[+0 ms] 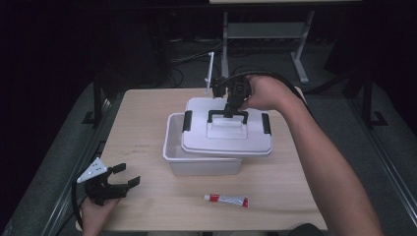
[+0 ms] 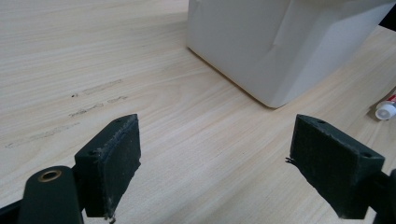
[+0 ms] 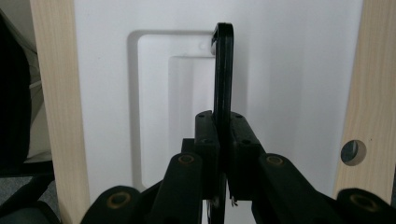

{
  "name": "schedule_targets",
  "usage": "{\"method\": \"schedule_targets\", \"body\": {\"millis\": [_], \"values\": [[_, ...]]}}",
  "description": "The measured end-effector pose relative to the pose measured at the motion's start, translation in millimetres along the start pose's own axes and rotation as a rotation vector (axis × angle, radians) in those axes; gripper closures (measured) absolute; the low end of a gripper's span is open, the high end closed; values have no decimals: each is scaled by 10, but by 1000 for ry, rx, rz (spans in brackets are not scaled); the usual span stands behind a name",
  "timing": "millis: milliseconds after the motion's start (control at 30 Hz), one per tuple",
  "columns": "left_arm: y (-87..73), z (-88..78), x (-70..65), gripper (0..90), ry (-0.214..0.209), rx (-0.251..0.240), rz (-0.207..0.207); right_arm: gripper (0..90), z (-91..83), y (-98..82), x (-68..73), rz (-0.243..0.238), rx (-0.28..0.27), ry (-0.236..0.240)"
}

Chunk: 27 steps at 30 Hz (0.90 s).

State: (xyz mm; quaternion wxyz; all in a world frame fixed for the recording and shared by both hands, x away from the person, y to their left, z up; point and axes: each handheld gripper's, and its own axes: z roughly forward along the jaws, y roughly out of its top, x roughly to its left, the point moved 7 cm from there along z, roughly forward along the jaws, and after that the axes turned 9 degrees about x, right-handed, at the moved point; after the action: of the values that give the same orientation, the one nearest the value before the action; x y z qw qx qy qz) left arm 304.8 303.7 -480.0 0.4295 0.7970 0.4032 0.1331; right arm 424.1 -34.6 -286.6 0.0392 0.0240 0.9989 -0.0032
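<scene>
A white plastic box [image 1: 196, 160] stands mid-table. Its white lid [image 1: 223, 137] with black side clips sits skewed over it, shifted to the right so the box's left part is uncovered. My right gripper [image 1: 230, 112] reaches in from the far right and is shut on the lid's black handle [image 1: 227, 114]. In the right gripper view the jaws pinch the thin handle [image 3: 222, 79] above the lid [image 3: 289, 93]. My left gripper [image 1: 123, 177] rests open at the table's near left corner. In the left gripper view its pads [image 2: 112, 161] stand wide apart, facing the box's wall [image 2: 261, 51].
A small red-and-white tube [image 1: 227, 199] lies near the table's front edge, its white cap [image 2: 386, 109] showing at the right of the left gripper view. The wooden table [image 1: 142, 128] has a round hole [image 3: 353, 152]. Dark floor, cables and a table frame lie beyond.
</scene>
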Motion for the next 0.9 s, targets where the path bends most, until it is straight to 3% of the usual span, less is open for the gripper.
{"method": "schedule_targets", "body": {"millis": [367, 900], "values": [[-6, 8, -6, 155, 1, 5, 0, 839, -39, -272, 34, 34, -4, -11], [-11, 37, -34, 155, 5, 24, 12, 839, -28, -894, 114, 131, -32, -15]]}}
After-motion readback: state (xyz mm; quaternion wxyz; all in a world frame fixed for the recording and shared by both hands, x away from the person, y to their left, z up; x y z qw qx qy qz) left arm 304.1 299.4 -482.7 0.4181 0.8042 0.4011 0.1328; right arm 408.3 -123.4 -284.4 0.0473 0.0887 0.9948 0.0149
